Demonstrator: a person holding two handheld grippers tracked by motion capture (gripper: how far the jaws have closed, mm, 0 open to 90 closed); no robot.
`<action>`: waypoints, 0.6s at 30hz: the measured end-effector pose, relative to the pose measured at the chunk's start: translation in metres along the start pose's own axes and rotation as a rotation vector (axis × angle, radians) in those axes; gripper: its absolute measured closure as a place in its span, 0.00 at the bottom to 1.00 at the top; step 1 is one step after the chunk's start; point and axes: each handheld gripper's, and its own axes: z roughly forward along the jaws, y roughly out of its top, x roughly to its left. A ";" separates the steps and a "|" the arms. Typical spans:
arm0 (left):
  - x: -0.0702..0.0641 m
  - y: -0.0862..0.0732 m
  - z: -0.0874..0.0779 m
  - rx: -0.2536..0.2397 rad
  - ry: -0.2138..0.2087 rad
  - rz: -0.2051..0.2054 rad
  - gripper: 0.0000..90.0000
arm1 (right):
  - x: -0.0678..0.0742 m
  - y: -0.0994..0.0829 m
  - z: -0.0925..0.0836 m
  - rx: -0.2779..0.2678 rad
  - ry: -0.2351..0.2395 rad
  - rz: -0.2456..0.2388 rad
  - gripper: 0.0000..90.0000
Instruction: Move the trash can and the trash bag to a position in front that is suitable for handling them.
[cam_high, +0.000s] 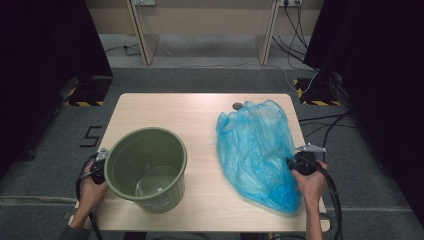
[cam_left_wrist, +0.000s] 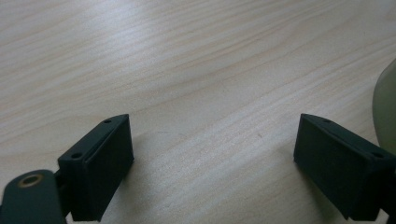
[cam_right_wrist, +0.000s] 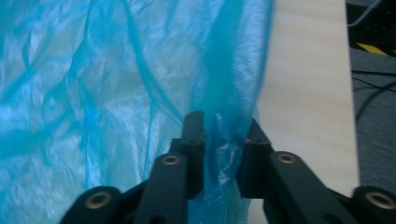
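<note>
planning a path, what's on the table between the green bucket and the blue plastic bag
Nothing: in the high view, bare tabletop separates the green bucket from the blue plastic bag.

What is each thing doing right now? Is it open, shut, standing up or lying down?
Green bucket: upright on the table, open top, nothing inside.
Blue plastic bag: lying crumpled and spread on the table, its edge pinched.
Right gripper: shut on a fold of the bag's edge.
Left gripper: jaws wide open, nothing between them, beside the bucket.
Wooden table: level, bearing bucket and bag.
</note>
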 end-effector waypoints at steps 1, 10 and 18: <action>0.000 0.000 0.000 0.000 0.000 0.000 0.12 | 0.002 -0.004 -0.003 0.002 -0.001 0.001 0.72; 0.000 0.000 0.000 0.000 0.001 -0.002 0.12 | 0.031 -0.017 -0.049 -0.117 -0.106 -0.029 0.34; 0.000 0.000 0.000 -0.003 0.001 0.000 0.13 | 0.090 -0.027 -0.031 0.003 0.025 -0.184 0.35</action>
